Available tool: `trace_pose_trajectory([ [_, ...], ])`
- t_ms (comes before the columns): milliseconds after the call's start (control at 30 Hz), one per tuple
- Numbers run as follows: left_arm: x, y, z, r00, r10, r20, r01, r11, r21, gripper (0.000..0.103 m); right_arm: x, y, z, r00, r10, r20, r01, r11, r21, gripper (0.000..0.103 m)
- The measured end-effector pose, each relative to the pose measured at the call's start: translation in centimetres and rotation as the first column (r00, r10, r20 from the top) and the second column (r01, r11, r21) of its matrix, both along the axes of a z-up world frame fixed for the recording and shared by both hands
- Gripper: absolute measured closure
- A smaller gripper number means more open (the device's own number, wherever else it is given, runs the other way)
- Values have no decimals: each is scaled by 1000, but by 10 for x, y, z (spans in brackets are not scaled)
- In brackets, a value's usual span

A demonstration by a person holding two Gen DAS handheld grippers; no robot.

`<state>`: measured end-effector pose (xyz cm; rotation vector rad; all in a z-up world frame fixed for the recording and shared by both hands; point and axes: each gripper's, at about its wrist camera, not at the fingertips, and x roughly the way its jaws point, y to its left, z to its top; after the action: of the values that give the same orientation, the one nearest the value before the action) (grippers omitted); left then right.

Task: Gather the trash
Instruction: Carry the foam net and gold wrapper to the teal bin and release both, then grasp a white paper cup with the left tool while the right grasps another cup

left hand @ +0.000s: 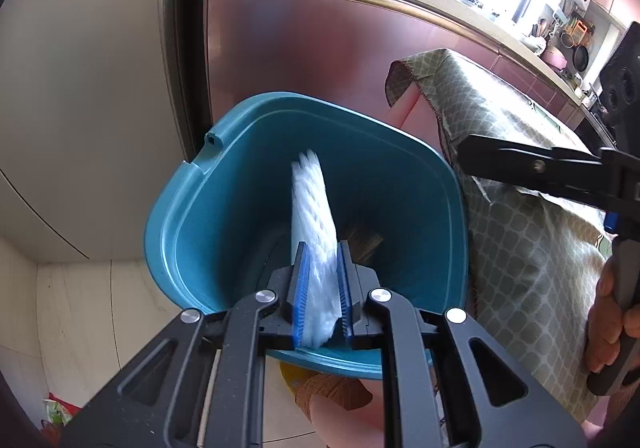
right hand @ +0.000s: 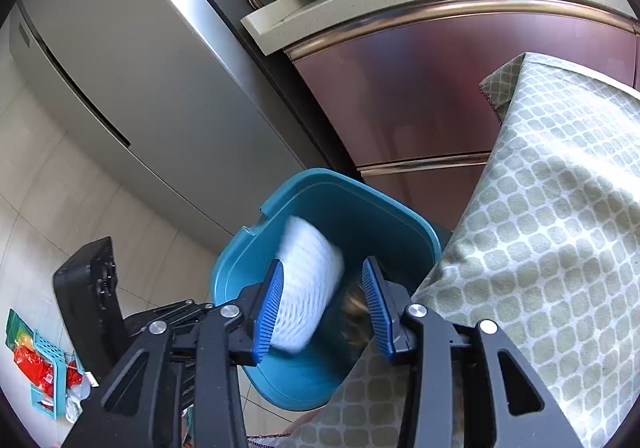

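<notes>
Now, over the mouth of the teal plastic bin (left hand: 224,208), I carry two pieces of white foam netting, the soft mesh sleeve that wraps fruit. My left gripper (left hand: 323,288) is clamped on one flattened foam net (left hand: 314,216), its blue pads pressing both faces near the lower end while the rest stands up past the fingers, above the bin's far wall. My right gripper (right hand: 327,312) stands with its jaws apart; its rounded foam net (right hand: 308,288) leans on the left pad only, clear of the right one, blurred, and I judge it on its way into the bin. Something brownish lies inside near the bin's right wall; I cannot tell what. The bin sits beside the hanging edge of a green patterned tablecloth (right hand: 560,228), before a pinkish cabinet door (right hand: 420,88). I judge this netting to be nearly weightless, springy and crushable, not fragile or slippery. A light pinch anywhere across the flattened mesh holds it; it may cling to ribbed pads on release.
</notes>
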<state>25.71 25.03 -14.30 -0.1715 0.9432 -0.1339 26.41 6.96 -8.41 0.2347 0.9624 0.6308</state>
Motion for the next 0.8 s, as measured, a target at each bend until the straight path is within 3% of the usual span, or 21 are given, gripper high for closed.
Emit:
trace_pose_trajectory([
  [167, -19, -13, -3, 1000, 4, 22, -4, 1000, 20, 89, -12, -20, 4, 1000, -5, 13, 5, 1000, 30, 63],
  [233, -33, -23, -4, 999, 3, 38, -4, 999, 34, 84, -18, -26, 10, 999, -2, 32, 1, 999, 38, 61],
  [400, -59, -35, 11, 996, 0, 87, -6, 997, 72, 79, -48, -54, 29, 995, 12, 98, -16, 999, 41, 55],
  [533, -72, -44, 32, 991, -20, 135, 13, 999, 52, 79, -72, -82, 46, 988, -4, 154, -3, 999, 45, 53],
  [667, -88, -67, 58, 974, -81, 212, 78, 997, 26, 76, -100, -119, 60, 977, -51, 208, 39, 998, 59, 48],
  [800, -105, -104, 82, 942, -180, 282, 187, 982, 3, 71, -130, -157, 68, 960, -130, 248, 120, 991, 53, 47],
])
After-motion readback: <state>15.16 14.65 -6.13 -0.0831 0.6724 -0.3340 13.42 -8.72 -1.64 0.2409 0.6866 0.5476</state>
